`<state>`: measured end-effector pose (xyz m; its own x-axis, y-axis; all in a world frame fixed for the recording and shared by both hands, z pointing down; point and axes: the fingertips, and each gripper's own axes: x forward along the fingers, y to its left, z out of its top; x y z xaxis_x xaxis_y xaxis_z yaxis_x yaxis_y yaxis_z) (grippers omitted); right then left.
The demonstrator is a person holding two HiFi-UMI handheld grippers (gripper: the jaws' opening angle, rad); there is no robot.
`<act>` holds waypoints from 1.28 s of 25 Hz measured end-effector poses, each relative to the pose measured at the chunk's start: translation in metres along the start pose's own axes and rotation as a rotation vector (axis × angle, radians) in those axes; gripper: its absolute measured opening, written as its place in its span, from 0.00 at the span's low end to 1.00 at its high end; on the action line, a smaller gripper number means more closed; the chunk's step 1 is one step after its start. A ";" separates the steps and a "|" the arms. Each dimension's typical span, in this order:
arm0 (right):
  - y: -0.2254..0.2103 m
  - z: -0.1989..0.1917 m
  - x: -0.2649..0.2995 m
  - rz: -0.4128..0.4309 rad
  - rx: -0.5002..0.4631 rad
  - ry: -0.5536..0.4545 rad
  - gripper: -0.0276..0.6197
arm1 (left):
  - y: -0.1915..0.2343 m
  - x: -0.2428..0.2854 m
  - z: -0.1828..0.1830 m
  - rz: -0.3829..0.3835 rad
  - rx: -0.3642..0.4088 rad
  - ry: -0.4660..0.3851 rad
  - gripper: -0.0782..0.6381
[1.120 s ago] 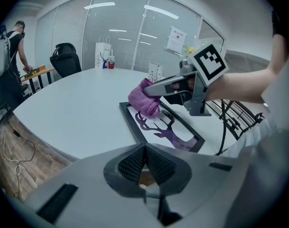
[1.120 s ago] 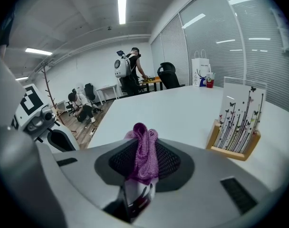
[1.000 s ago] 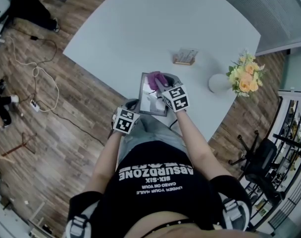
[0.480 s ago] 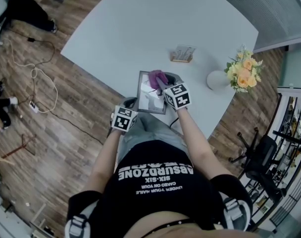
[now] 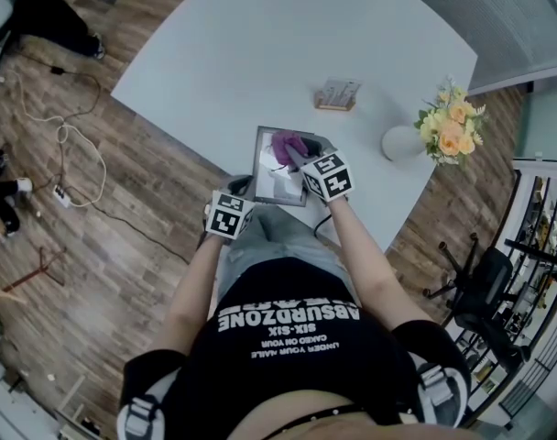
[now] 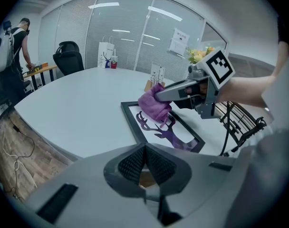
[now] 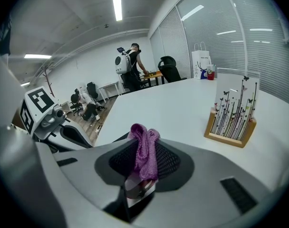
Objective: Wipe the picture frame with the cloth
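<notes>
A black picture frame with a purple deer print lies flat near the white table's front edge; the left gripper view shows the frame too. My right gripper is shut on a purple cloth and holds it on the frame's far end. In the right gripper view the cloth hangs bunched between the jaws. My left gripper sits at the frame's near left corner, at the table edge. Its jaws stand shut with nothing between them, short of the frame.
A wooden card holder with butterfly cards stands beyond the frame. A white vase of yellow flowers is at the right. White table edge runs just under the grippers. Cables lie on the wood floor; an office chair stands right.
The right gripper and cloth have shifted only slightly over the frame's far end. The left gripper has barely moved.
</notes>
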<state>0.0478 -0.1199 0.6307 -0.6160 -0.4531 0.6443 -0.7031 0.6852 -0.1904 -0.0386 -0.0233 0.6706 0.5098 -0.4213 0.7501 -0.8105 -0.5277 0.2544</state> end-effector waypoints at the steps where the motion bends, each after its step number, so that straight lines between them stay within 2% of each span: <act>1: 0.002 -0.001 0.000 0.005 -0.004 0.003 0.20 | 0.000 0.000 0.000 -0.001 -0.001 -0.001 0.13; 10: 0.021 -0.009 -0.006 0.058 -0.016 0.027 0.20 | 0.001 -0.001 0.000 0.007 -0.009 -0.005 0.13; 16: 0.038 -0.018 -0.012 0.091 -0.064 0.050 0.20 | 0.000 0.000 0.000 0.013 -0.007 -0.009 0.13; 27: 0.073 -0.041 -0.025 0.206 -0.081 0.115 0.20 | 0.001 0.000 0.000 0.028 -0.016 -0.027 0.13; 32: 0.095 -0.049 -0.031 0.291 -0.066 0.154 0.20 | 0.000 -0.001 0.000 0.027 -0.021 -0.024 0.13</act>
<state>0.0173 -0.0124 0.6291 -0.7233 -0.1452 0.6751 -0.4779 0.8110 -0.3375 -0.0392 -0.0230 0.6704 0.4943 -0.4527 0.7421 -0.8296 -0.5006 0.2472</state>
